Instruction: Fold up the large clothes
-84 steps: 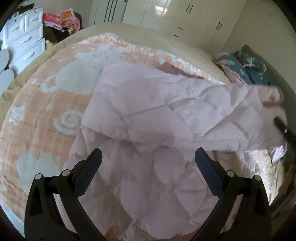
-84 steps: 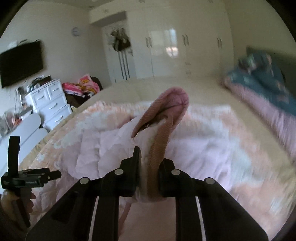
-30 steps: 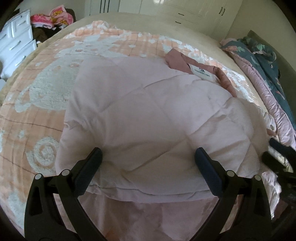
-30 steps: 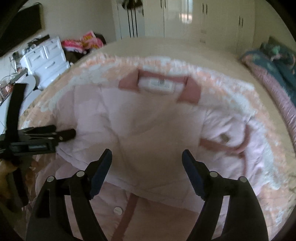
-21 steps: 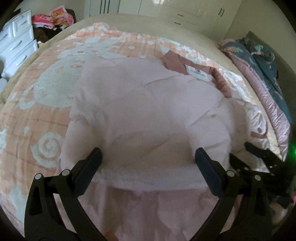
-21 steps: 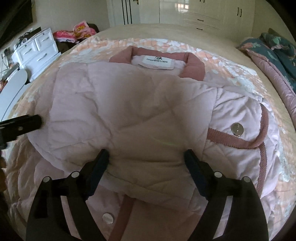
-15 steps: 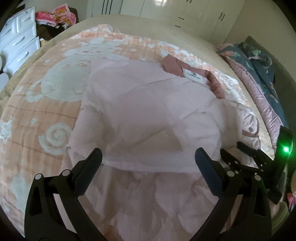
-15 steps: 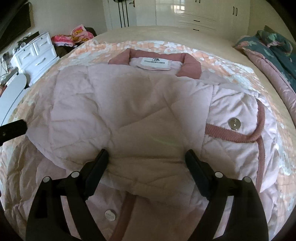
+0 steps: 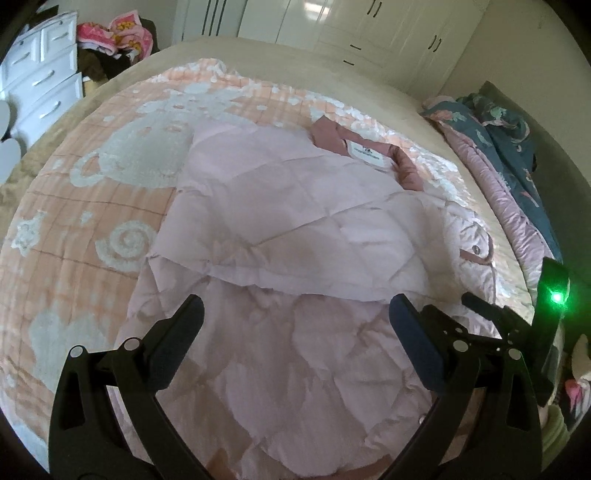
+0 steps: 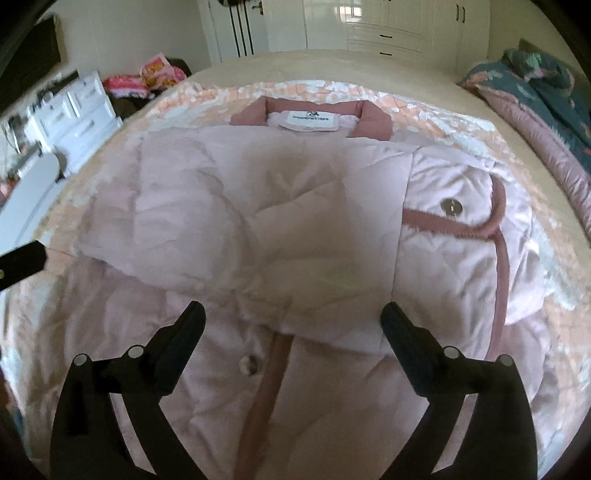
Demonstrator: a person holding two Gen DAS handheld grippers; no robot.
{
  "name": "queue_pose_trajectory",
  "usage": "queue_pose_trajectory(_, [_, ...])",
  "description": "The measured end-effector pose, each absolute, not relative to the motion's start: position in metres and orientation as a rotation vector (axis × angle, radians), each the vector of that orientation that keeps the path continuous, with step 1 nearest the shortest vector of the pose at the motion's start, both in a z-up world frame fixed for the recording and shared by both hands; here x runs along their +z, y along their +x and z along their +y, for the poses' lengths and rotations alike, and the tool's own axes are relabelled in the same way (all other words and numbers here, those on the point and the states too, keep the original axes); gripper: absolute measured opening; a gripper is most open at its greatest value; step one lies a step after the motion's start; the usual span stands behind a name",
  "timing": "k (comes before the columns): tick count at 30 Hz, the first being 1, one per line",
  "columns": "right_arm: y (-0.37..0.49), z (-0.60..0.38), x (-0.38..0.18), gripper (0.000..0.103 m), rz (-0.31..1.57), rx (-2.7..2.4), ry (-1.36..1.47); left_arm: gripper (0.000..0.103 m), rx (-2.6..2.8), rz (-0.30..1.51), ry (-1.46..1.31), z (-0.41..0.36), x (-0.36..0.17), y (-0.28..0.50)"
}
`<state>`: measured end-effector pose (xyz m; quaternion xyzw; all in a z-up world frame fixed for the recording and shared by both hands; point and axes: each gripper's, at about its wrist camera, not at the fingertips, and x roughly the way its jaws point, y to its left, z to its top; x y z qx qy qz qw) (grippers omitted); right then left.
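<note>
A pale pink quilted jacket lies flat on the bed, its dusty-rose collar and white label at the far end. It also shows in the right wrist view, with a sleeve folded across its body and a snap cuff at the right. My left gripper is open and empty above the jacket's near half. My right gripper is open and empty over the jacket's front placket. The right gripper also shows at the right edge of the left wrist view.
The jacket lies on a peach blanket with white bear patterns. A pink and teal quilt is bunched along the right side. White drawers stand at the left, white wardrobes at the back.
My right gripper let go of the sleeve cuff it held 2.8 s ago and opened. The sleeve now lies folded across the jacket. Both grippers have pulled back toward the near edge.
</note>
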<state>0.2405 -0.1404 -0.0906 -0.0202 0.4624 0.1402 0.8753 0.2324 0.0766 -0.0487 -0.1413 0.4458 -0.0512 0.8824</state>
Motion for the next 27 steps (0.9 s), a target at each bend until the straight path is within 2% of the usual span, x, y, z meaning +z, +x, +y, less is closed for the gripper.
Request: queue_pose_trajectory(27, [0.165, -0.164, -0.001, 0.099, 0.766, 0.301, 0.051, 0.094, -0.115, 0.837, -0.3, 0.07, -0.004, 0.175])
